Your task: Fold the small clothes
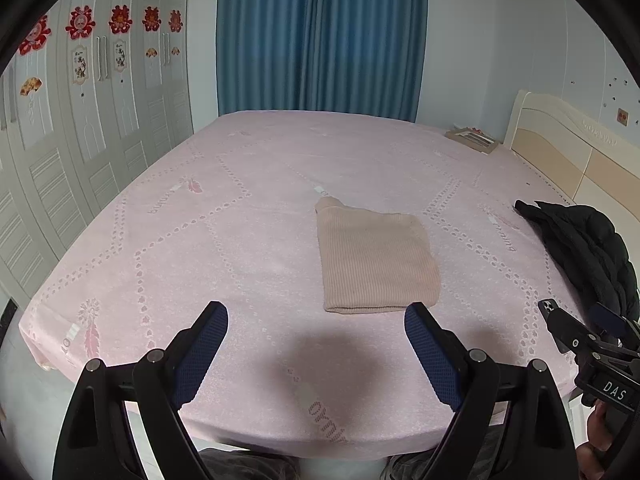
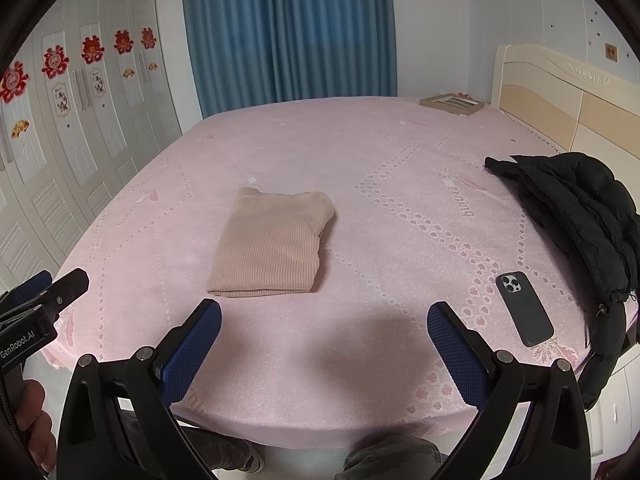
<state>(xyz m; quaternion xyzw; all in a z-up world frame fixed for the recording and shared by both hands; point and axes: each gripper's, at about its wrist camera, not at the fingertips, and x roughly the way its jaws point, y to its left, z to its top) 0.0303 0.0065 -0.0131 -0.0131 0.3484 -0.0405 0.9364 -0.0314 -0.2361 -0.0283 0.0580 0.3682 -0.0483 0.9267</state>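
We see the folded beige sweater (image 1: 376,258) lying flat at mid-frame on the pink bed (image 1: 240,208), its underlayers hidden. The left gripper (image 1: 316,322) and right gripper (image 2: 324,320) both hang spread wide and empty, just short of its near edge. A black jacket (image 2: 576,216) (cut off at right) and a phone (image 2: 524,308) sit lower right; the flat box (image 2: 452,104) upper right is perhaps a frame. Bare sheet fills the left.
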